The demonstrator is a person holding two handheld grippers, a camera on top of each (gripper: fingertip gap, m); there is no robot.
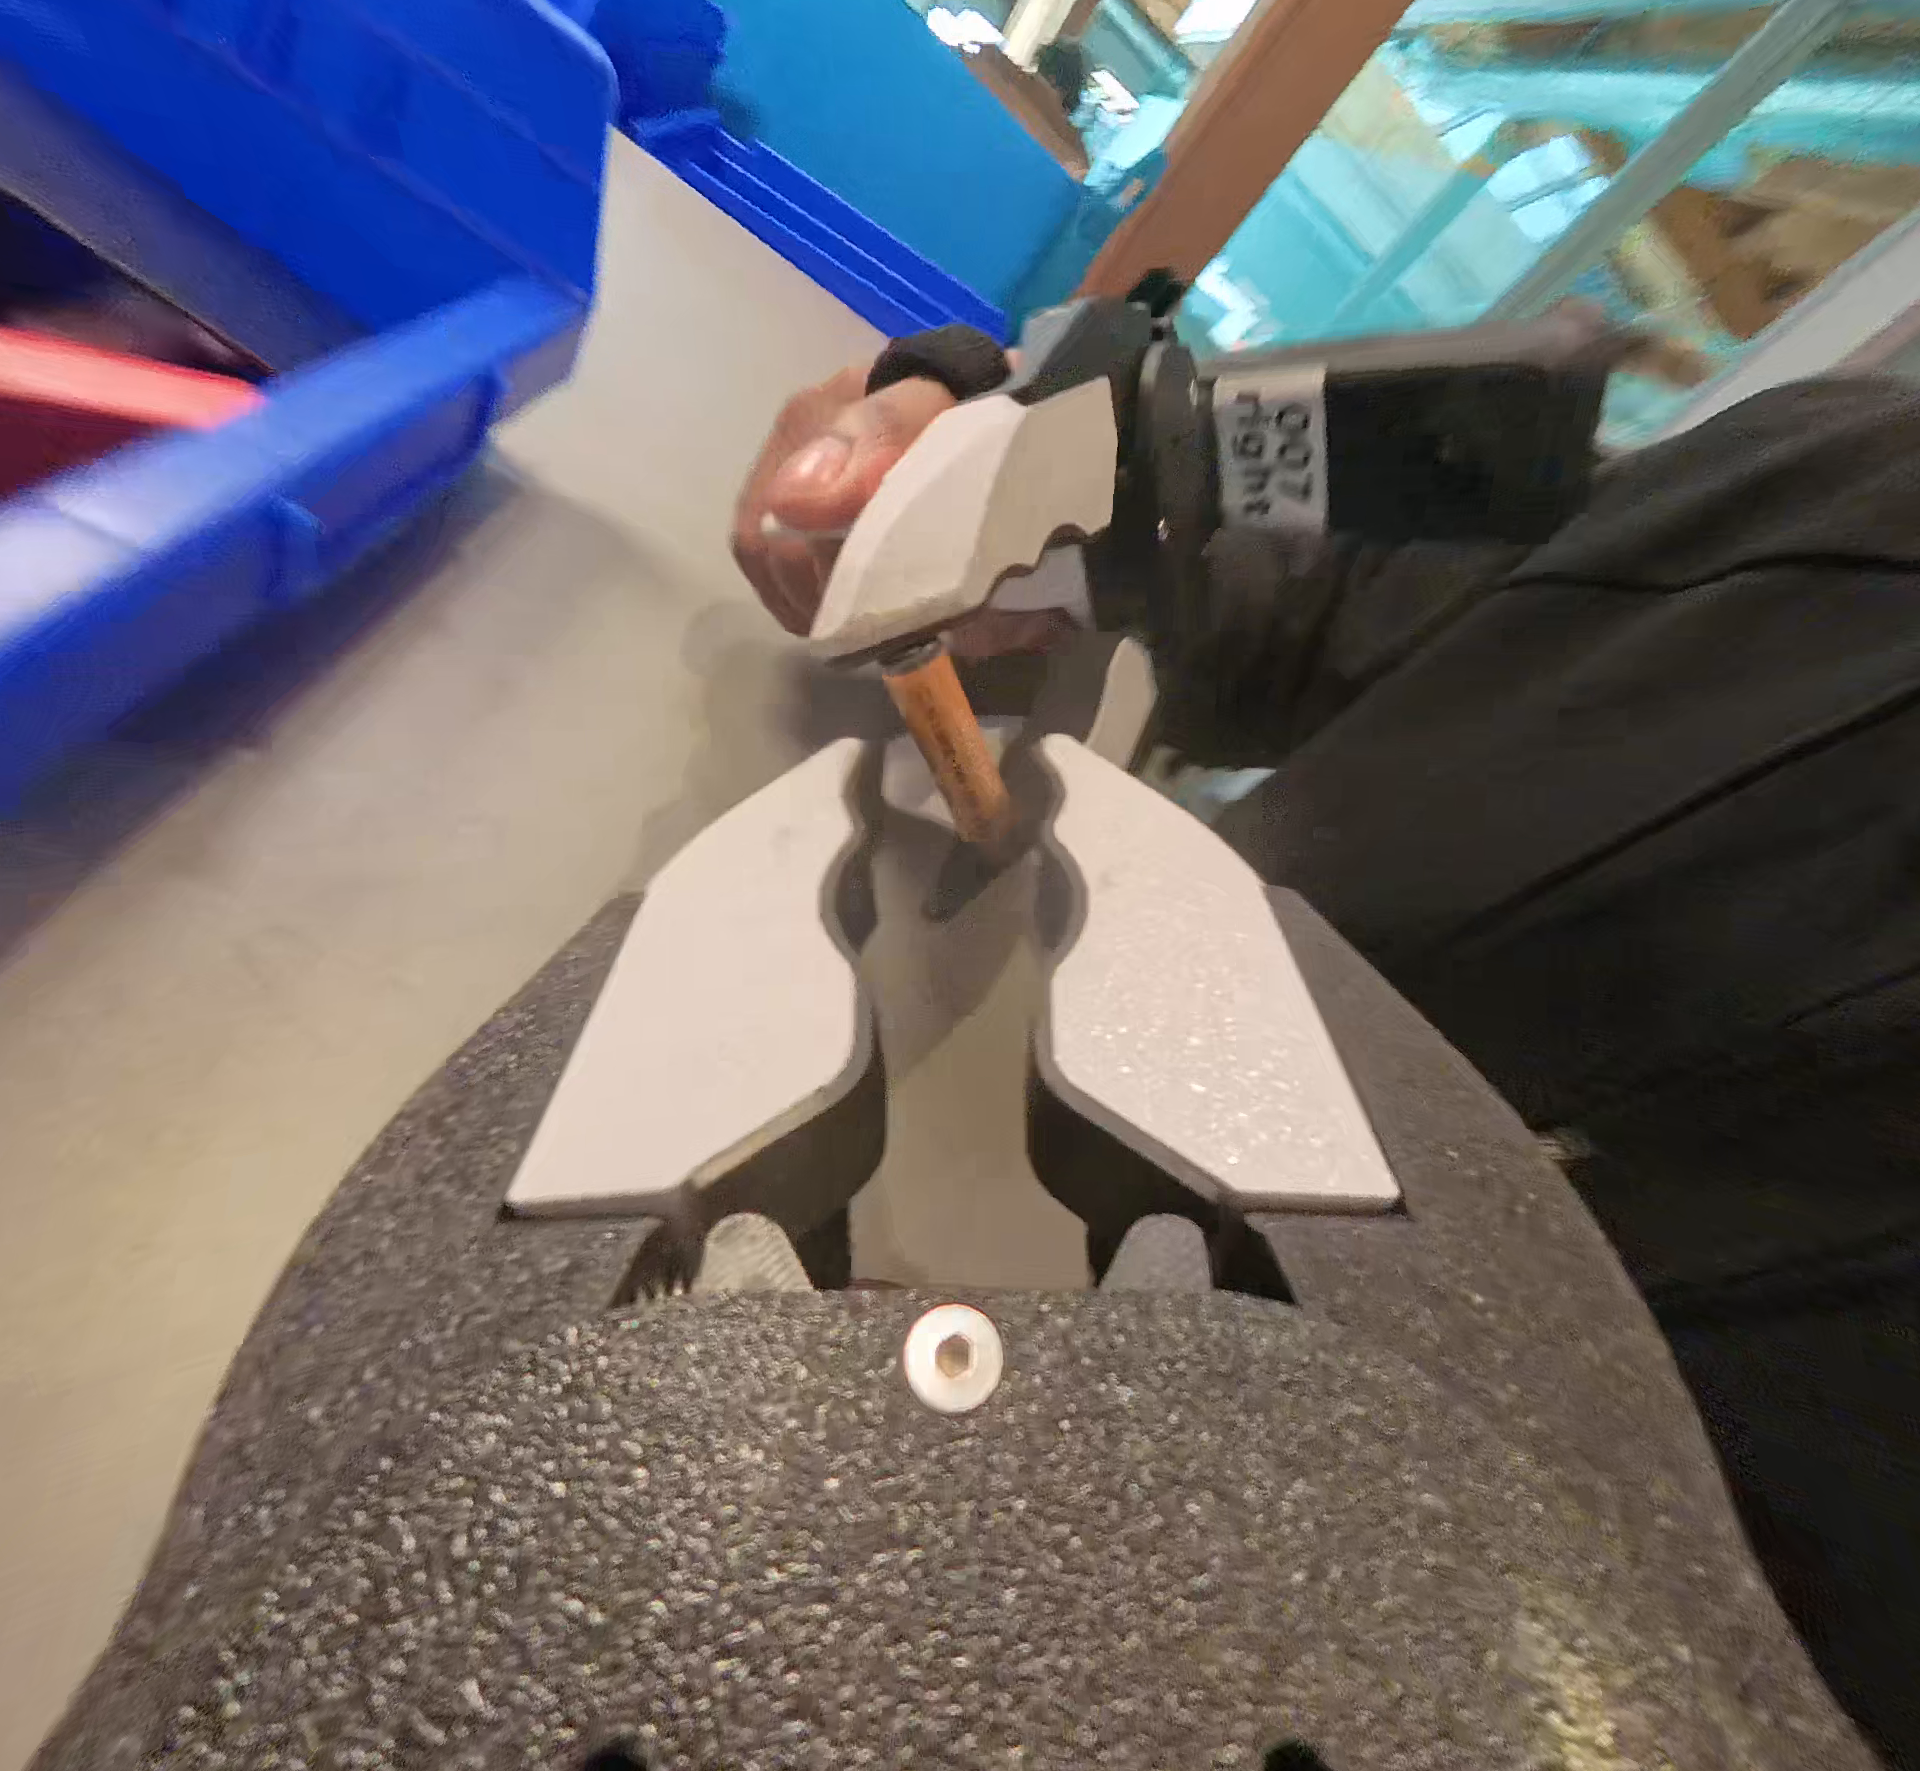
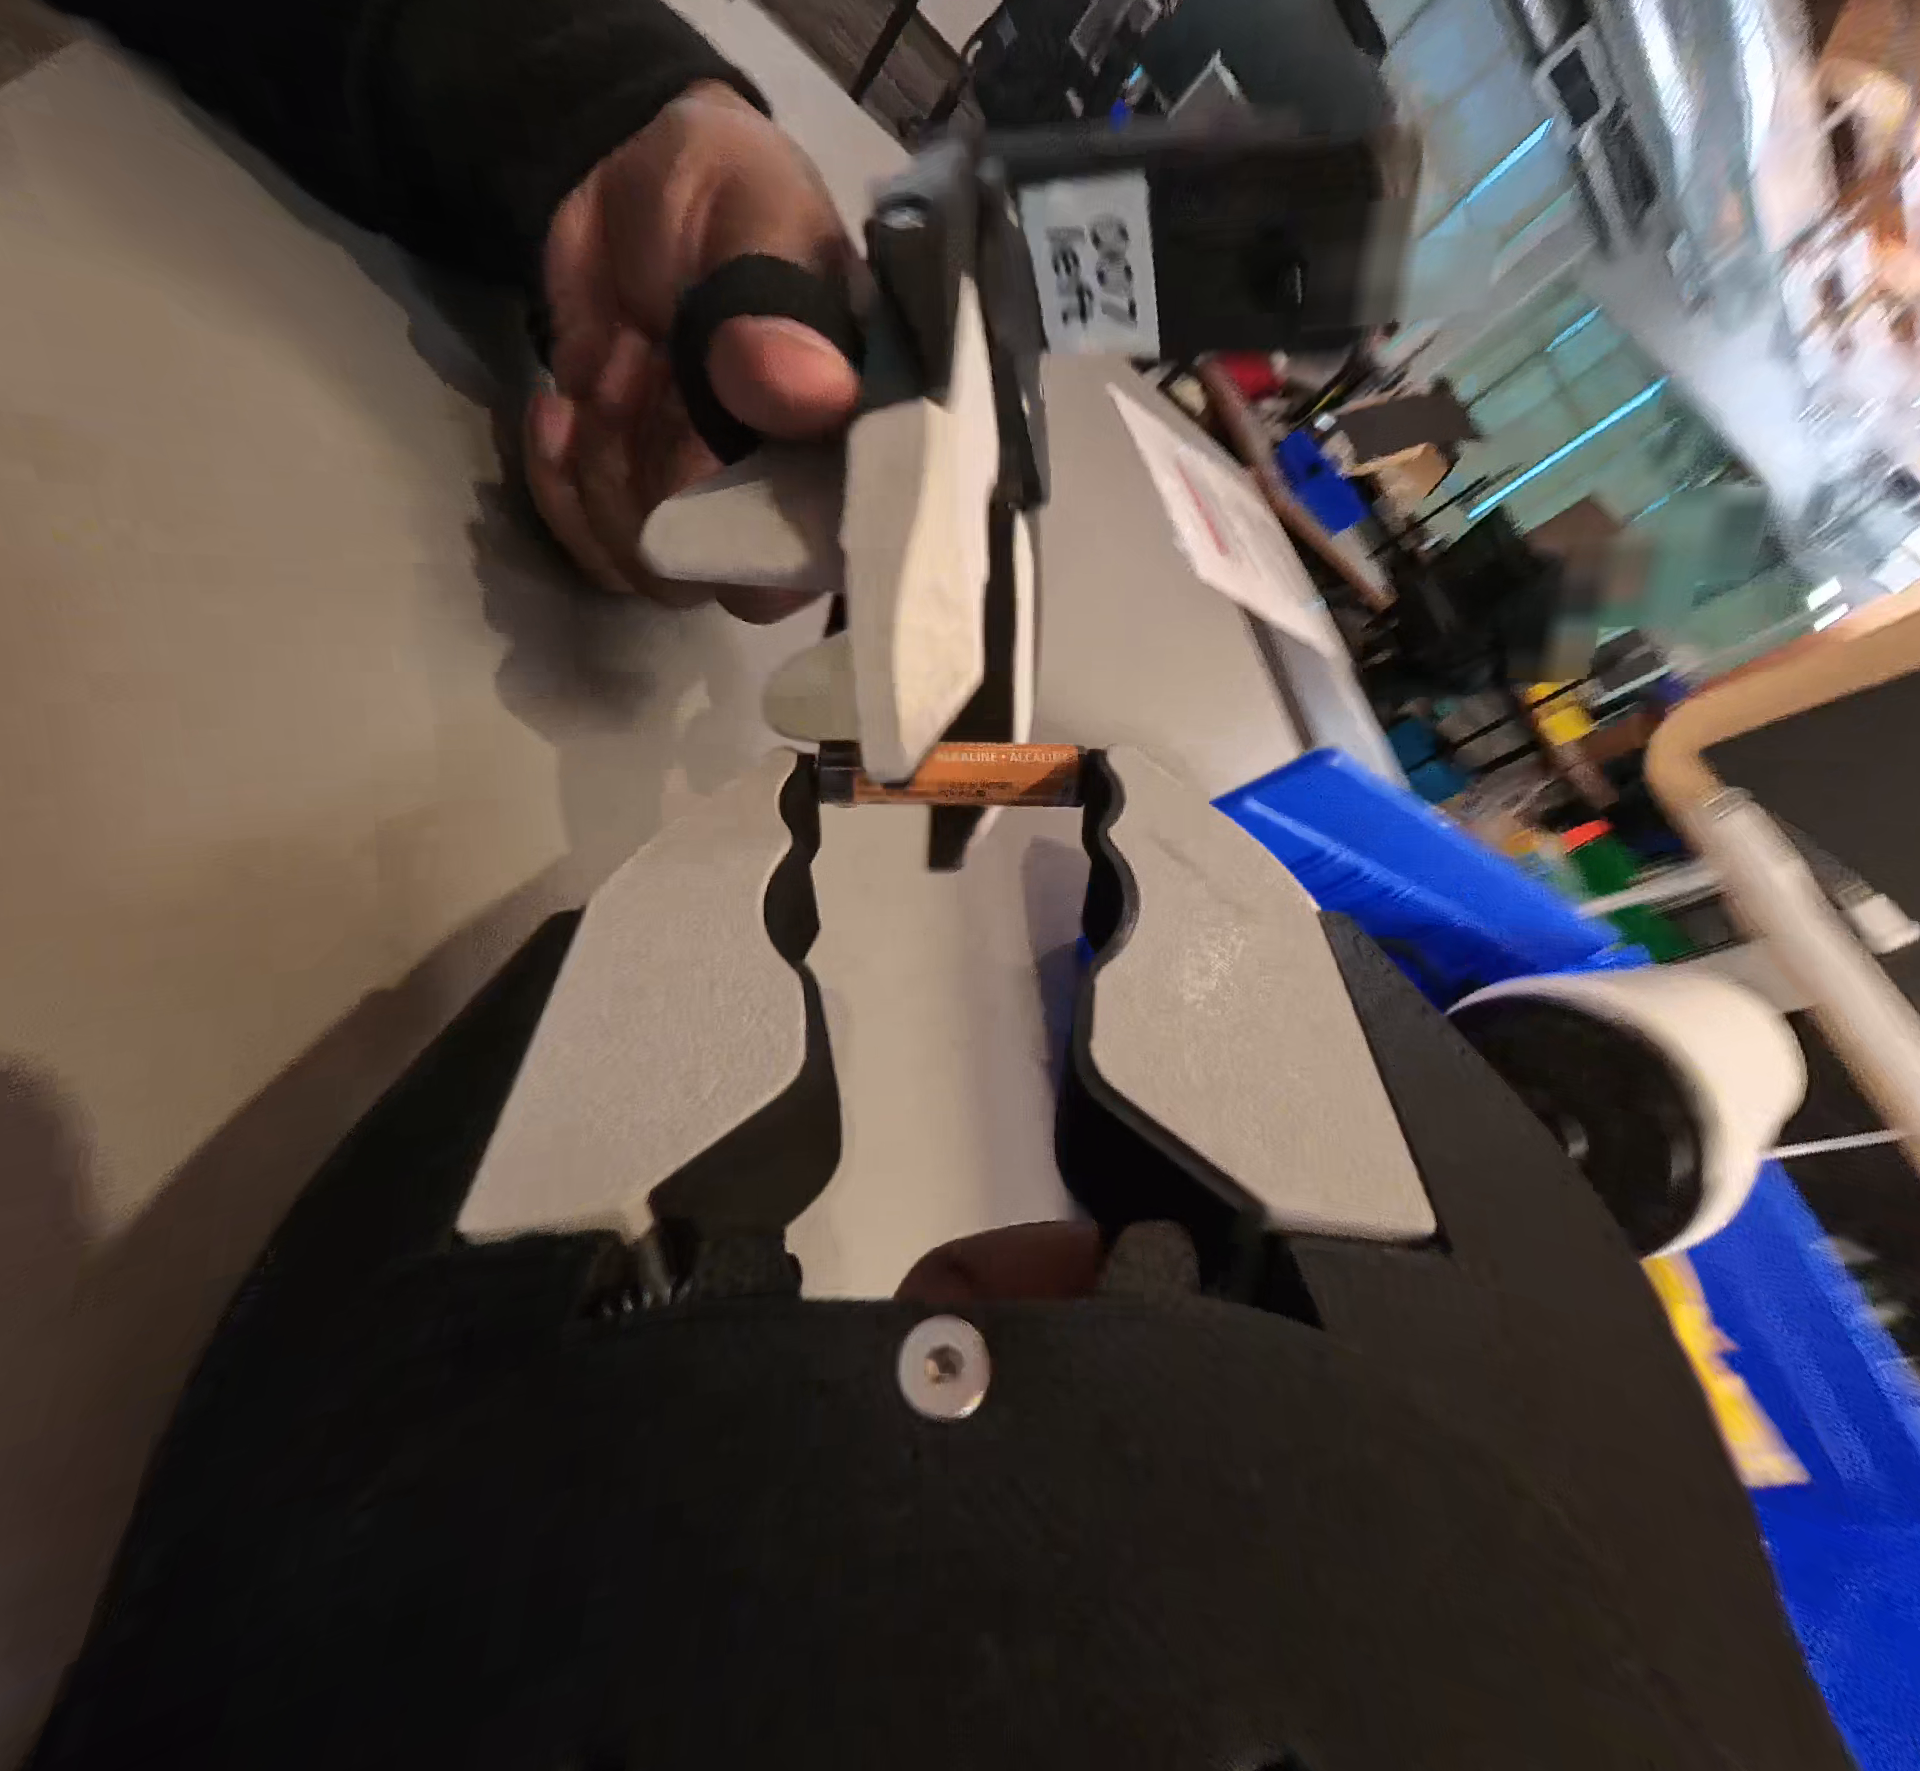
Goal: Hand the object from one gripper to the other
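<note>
We are mid-handover above the pale grey desk (image 1: 312,890), with the small copper-and-black cylindrical battery (image 2: 956,775) caught between both tools. The right gripper (image 2: 951,786) clamps the battery end to end: in its own wrist view the cell spans the gap between the two grey fingertips, each tip pressing on one cap. The left gripper (image 1: 951,807) comes in across it; in the left wrist view its jaws stand close around the black lower end of the cell, but we cannot tell whether they are pinching it or merely flanking it.

To do this step well, we judge that the left gripper should close firmly on the barrel before the right one lets go, and the right should then open without any sideways tug. The risk is a round, smooth cell rolling out of a light pinch.

The battery's long axis runs straight across the right gripper's opening, from fingertip to fingertip. Seen from the left wrist view, it slants, its metal-capped end up against the right gripper's fingertip (image 1: 894,599) and its black end down between the left jaws. Blue plastic bins (image 1: 291,267) stand along the desk's far edge.
</note>
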